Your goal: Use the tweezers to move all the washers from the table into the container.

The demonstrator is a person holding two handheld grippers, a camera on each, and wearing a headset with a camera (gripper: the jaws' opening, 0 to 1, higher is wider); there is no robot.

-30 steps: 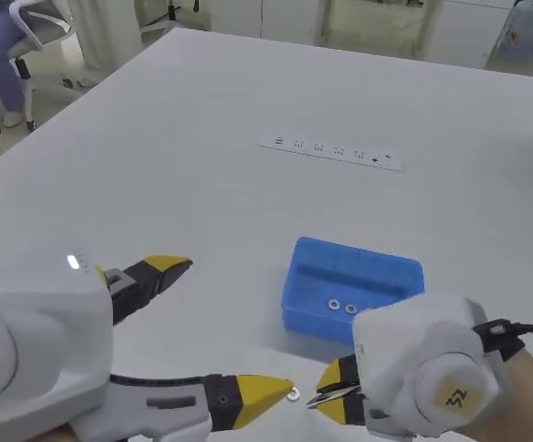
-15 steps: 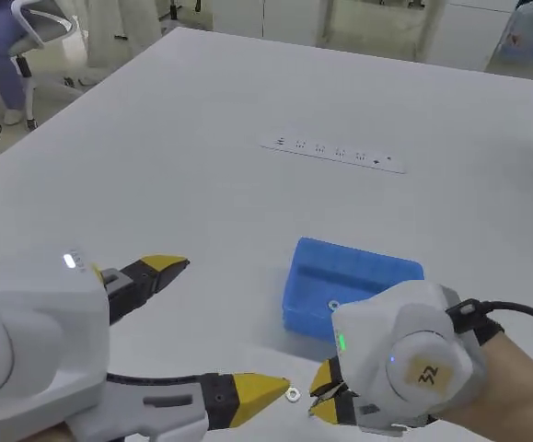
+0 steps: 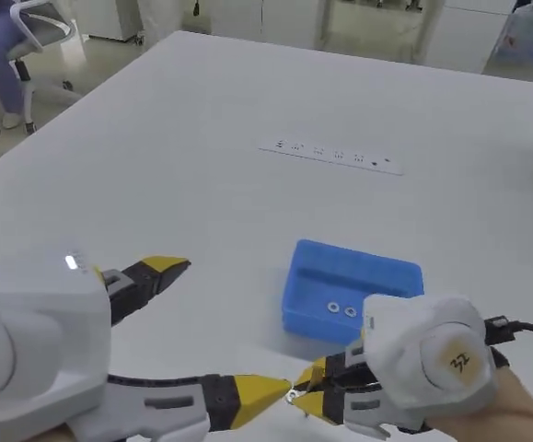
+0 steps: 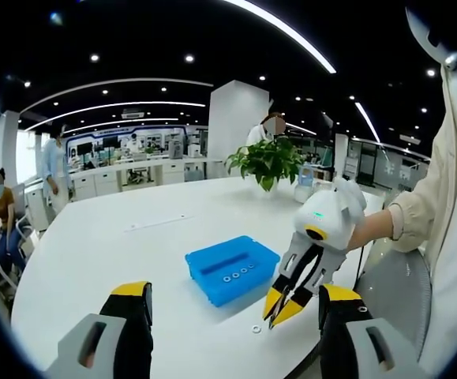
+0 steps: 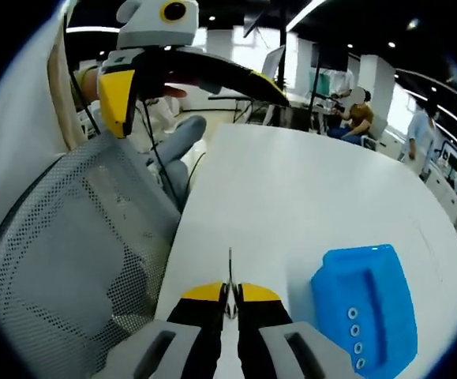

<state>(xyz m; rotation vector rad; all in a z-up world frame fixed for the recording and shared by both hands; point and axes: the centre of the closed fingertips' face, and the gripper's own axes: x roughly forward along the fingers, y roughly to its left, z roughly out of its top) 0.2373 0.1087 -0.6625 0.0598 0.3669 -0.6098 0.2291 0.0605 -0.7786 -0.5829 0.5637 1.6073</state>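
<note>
Just now the right gripper, clamped on the tweezers, points down at a loose washer on the table, just left of the tips. The left gripper gapes open, and the blue container sits just beyond.

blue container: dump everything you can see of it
The blue container is a shallow, open-topped rectangular tray with rounded corners, plastic-looking, with a raised step along one inner long side. It sits flat on the white table. Four washers lie in a row on its floor.
</note>
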